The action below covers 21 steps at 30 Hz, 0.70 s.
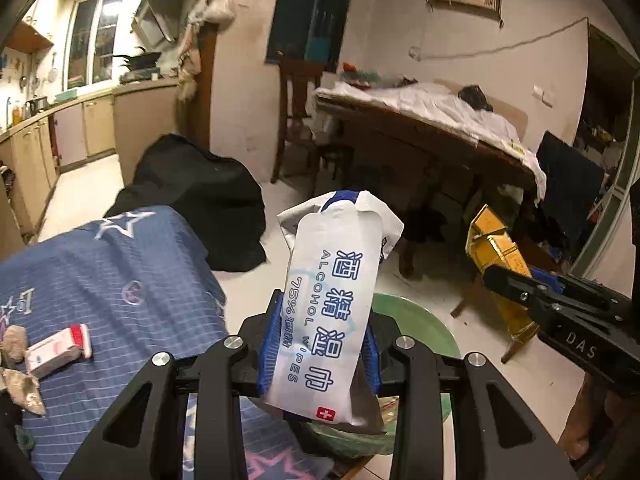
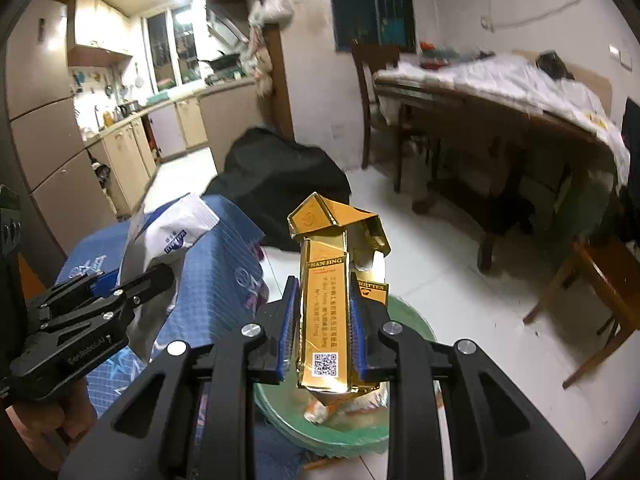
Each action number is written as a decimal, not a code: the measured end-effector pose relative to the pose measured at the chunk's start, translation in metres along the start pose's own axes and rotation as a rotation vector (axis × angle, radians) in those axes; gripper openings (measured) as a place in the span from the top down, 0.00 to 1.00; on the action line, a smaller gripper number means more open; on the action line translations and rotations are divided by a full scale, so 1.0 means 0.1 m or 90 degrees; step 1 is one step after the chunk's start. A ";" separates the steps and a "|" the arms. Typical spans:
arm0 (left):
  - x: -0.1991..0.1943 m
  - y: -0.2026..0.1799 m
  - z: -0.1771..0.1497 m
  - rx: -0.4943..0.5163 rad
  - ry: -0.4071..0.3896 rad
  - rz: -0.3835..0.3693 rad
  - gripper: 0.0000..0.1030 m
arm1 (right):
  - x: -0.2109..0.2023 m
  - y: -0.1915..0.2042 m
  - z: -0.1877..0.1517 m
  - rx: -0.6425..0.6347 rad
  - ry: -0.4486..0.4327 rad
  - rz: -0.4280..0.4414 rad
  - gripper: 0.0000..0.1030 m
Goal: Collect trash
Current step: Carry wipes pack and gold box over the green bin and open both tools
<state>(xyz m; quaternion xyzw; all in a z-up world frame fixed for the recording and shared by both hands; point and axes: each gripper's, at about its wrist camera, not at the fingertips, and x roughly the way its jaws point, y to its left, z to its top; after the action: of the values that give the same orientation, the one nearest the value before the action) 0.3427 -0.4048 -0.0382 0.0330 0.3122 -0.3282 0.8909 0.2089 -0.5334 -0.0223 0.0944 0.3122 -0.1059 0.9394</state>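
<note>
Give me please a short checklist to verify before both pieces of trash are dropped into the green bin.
1. Left gripper shut on the alcohol wipes packet: ok, jaws press both its sides.
2. Right gripper shut on the gold cigarette box: ok, though the box is crushed and its lid hangs open.
3. Green bin under the box: ok, its rim shows directly below.
4. Bin under the wipes packet: ok, the rim shows behind and below it in the left view.
5. Room left in the bin: cannot tell, some trash already lies inside.
6. Trash remaining on the blue cloth: not ok, a small red-and-white box and crumpled pieces remain.
</note>
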 end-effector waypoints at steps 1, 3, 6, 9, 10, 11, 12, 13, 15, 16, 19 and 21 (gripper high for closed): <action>0.07 -0.01 0.00 0.003 0.007 -0.001 0.65 | 0.06 -0.06 -0.01 0.006 0.014 0.000 0.79; 0.24 -0.07 0.00 0.005 0.025 -0.003 0.65 | 0.18 -0.15 -0.05 0.018 0.042 0.001 0.79; 0.49 -0.10 -0.02 0.004 0.057 -0.007 0.65 | 0.32 -0.25 -0.11 0.032 0.077 0.001 0.79; 0.74 -0.12 -0.08 0.003 0.086 -0.009 0.65 | 0.46 -0.33 -0.17 0.053 0.110 0.008 0.79; 0.82 -0.13 -0.11 0.003 0.098 -0.010 0.65 | 0.50 -0.35 -0.19 0.059 0.118 0.006 0.79; 0.88 -0.12 -0.14 0.003 0.107 -0.010 0.65 | 0.53 -0.39 -0.19 0.064 0.125 0.007 0.79; 0.99 -0.14 -0.18 0.002 0.124 -0.015 0.65 | 0.59 -0.44 -0.21 0.071 0.135 0.009 0.79; 1.03 -0.12 -0.23 0.003 0.131 -0.016 0.65 | 0.61 -0.45 -0.22 0.073 0.140 0.009 0.79; 1.18 -0.14 -0.33 0.007 0.149 -0.012 0.65 | 0.67 -0.48 -0.28 0.078 0.153 0.006 0.79; 1.25 -0.15 -0.37 0.008 0.156 -0.011 0.65 | 0.71 -0.50 -0.32 0.083 0.160 0.008 0.79; 1.43 -0.15 -0.47 0.006 0.177 -0.006 0.65 | 0.77 -0.54 -0.37 0.089 0.172 0.009 0.79; 1.53 -0.14 -0.53 0.004 0.186 -0.002 0.65 | 0.82 -0.57 -0.40 0.092 0.180 0.010 0.79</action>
<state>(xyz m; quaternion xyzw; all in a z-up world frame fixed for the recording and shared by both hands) 0.3956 -0.4877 -0.1672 0.0831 0.4376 -0.3220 0.8354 0.2355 -0.5901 -0.1100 0.1780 0.4324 -0.1065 0.8775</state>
